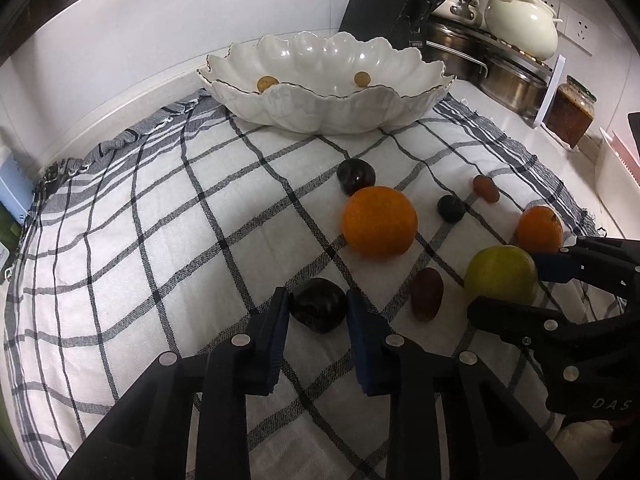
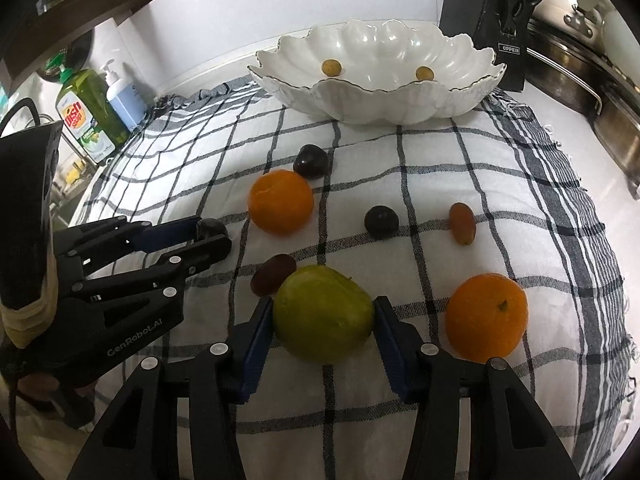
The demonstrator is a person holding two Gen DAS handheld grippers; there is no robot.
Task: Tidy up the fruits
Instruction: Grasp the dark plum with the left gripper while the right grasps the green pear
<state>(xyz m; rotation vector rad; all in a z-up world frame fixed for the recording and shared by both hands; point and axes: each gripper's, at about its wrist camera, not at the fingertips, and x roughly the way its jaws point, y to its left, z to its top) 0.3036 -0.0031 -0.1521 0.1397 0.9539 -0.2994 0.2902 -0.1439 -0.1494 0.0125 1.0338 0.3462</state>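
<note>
Two small yellow fruits [image 2: 331, 67] lie in the scalloped white bowl [image 2: 400, 108]; the others lie on the cloth.

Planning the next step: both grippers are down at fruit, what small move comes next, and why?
Probably lift both. The left gripper pads flank the dark plum, the right gripper pads touch the green fruit, and the white bowl holds only two small yellow fruits.

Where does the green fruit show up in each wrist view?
Left wrist view: the green fruit sits low on the right, between the fingers of the right gripper.
Right wrist view: it is bottom centre, between that gripper's own fingers.
Shared landmark: the white scalloped bowl at the back of the checked cloth.
</note>
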